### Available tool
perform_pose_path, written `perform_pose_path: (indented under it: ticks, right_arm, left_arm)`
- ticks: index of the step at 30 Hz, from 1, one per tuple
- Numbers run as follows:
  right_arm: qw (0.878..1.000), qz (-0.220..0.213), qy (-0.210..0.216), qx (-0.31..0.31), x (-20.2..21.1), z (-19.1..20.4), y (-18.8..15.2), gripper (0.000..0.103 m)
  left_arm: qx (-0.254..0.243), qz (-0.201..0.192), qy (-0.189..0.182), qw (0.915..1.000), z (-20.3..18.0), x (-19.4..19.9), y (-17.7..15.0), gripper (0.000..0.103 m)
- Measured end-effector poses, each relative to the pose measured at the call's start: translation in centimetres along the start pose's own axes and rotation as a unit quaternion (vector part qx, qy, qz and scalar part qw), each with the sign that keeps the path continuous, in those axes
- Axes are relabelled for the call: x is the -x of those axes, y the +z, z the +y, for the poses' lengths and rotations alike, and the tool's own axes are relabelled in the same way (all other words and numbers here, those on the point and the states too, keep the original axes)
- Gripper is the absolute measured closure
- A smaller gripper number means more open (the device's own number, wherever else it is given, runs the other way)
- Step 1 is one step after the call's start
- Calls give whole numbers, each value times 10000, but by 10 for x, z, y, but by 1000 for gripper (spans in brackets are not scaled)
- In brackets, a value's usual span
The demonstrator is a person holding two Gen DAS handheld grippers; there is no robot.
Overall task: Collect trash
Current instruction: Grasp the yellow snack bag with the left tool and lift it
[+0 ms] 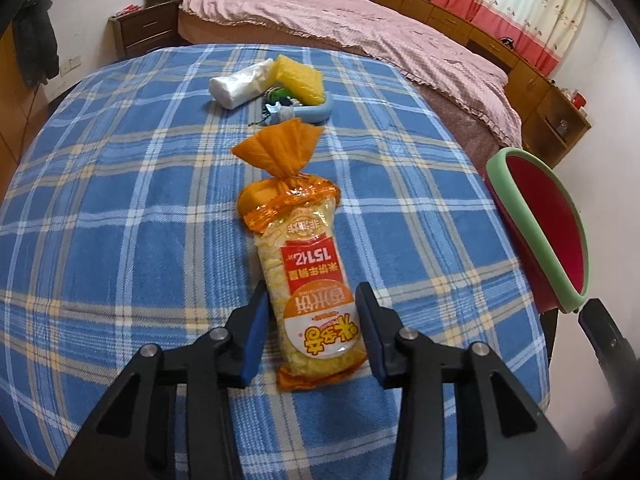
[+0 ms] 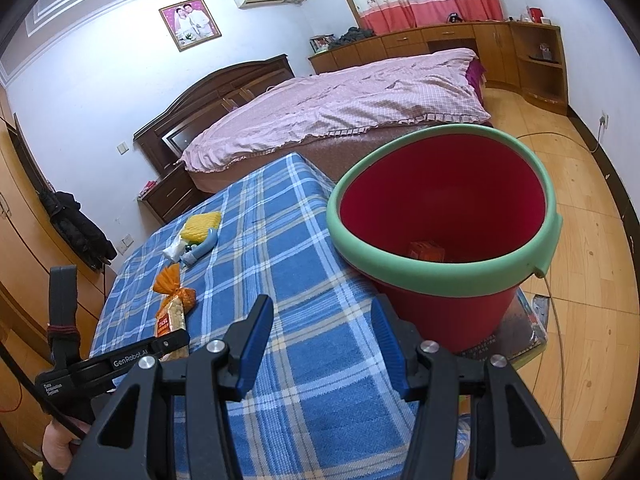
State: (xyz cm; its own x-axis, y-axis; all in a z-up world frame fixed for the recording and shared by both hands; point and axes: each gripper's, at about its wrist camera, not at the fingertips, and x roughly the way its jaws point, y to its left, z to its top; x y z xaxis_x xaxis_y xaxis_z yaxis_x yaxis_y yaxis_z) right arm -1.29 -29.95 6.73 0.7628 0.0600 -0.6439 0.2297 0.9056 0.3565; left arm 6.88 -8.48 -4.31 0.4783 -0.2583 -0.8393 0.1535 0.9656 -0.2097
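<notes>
Left gripper [image 1: 312, 332]: nearest in the left wrist view, tilted down at the blue plaid cloth [image 1: 120, 240]; its jaws stand part-way apart astride the near end of the snack packet. Whether the blue pads [image 1: 253, 340] touch the wrapper I cannot tell.
Snack packet [image 1: 308, 280]: orange wrapper with pale rice cakes inside, lying lengthwise on the cloth, its gathered orange top pointing away from the gripper.
Right gripper [image 2: 320, 344]: over the cloth's edge just beside the bucket, jaws at a middling gap with nothing between them.
Bucket [image 2: 440, 280]: red with a green rim, standing off the cloth's right edge, to the right of the packet; one small orange-red item [image 2: 426, 251] lies at its bottom.
Far cluster: beyond the packet's top, close together on the cloth, a white crumpled bag [image 1: 236, 84], a yellow sponge [image 1: 298, 78] and a pale blue handle-like thing [image 1: 316, 112].
Bed [image 1: 360, 28]: pink cover, beyond the cloth.
Person's hand [image 2: 60, 446]: at the lower left of the right wrist view, gripping the left tool.
</notes>
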Motion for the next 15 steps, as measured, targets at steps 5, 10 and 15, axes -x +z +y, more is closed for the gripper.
perform_pose_path:
  ticks: [5,10,15]
  right_arm:
    - [10000,-12,16,25,0,2,1,49]
    - [10000,-15,52,82,-2,7,4,49]
    - [9997,-12,147,209,-4,18,9,49]
  left_arm:
    - [0,-114,-116,9999,1,10,2,61]
    - [25,-359,-133,9993,7,31,11,61]
    - [128,-657,93,9977,23,52,29,61]
